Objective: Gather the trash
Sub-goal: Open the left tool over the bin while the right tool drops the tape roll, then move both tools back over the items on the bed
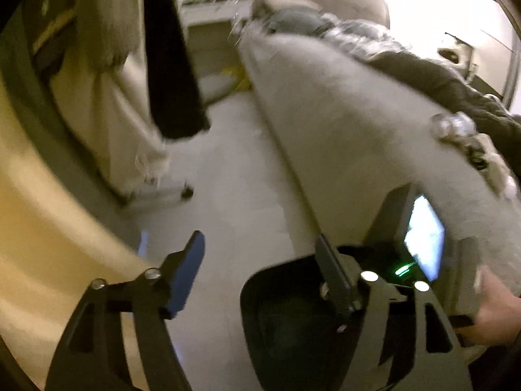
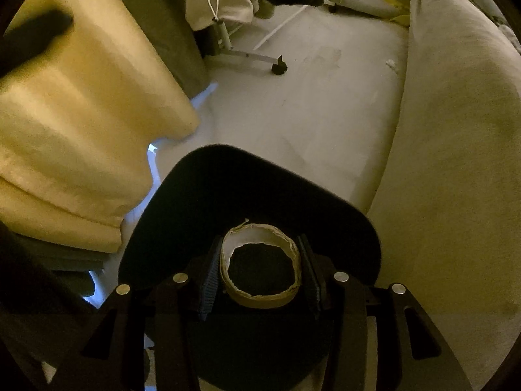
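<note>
The right gripper (image 2: 260, 270) is clamped on a short brown cardboard ring, an empty tape core (image 2: 260, 265), one blue-padded finger pressing each side of it. The ring's open axis points straight down, away from the tool, so through its hole shows the dark mouth of a black, rounded plastic bin (image 2: 208, 189) directly below and slightly ahead of the fingers. That vertical line-up is what the coming move turns on: by my judgement, parting the fingers would let the ring fall inside the rim.

The left gripper (image 1: 260, 277) stands with its fingers wide apart and holds nothing. The same bin (image 1: 280, 319) sits under its right finger, and the right gripper's body with its lit screen (image 1: 423, 244) is just beyond. The right hand is plainly the nearer one. A pale grey sofa arm (image 2: 456, 163) runs along the tool's right side.
</note>
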A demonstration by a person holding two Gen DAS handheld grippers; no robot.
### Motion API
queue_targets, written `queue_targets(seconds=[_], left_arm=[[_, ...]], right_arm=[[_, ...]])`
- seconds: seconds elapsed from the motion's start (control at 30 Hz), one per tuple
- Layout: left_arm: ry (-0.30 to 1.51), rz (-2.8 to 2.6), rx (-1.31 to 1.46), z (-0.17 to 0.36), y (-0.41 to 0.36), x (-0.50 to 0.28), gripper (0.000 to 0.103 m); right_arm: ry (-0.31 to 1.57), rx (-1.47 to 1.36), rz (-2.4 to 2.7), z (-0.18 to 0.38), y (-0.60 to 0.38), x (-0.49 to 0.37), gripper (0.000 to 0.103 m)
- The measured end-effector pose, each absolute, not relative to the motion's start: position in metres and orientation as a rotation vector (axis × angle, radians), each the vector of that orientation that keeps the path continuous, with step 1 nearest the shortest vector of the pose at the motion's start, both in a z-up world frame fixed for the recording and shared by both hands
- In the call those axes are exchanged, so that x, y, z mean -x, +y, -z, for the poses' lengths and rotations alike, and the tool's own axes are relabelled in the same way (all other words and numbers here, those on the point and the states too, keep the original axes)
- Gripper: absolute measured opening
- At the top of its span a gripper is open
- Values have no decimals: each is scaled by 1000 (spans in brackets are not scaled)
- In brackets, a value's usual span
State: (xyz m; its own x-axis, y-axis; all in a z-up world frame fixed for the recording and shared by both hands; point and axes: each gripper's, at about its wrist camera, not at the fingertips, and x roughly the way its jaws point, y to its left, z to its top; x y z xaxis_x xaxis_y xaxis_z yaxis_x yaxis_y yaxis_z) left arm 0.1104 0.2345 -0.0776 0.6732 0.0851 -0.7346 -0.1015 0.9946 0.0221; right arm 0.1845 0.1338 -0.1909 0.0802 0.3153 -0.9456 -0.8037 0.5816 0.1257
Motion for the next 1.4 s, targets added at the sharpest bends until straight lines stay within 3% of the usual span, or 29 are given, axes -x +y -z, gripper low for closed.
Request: queue_targets(seconds=[0.07,0.2,0.5,0.87,1.4], left_arm=[[770,-112,2,67,232,-109,82],[693,-125,91,51,244,-108,83],[581,-121,105,20,228,-103,88],[508,-55,143,-4,198,-110,92],[502,-3,156,-10,155,-127,92]], right_arm=[[1227,497,-884,191,130,-184,47],[1233,472,-878,189,122,-183,61],[1131,416,-923,157,114,-176,74],[896,378,-874,85,66,-179,78],[729,286,-750,31,-22,-192,83]])
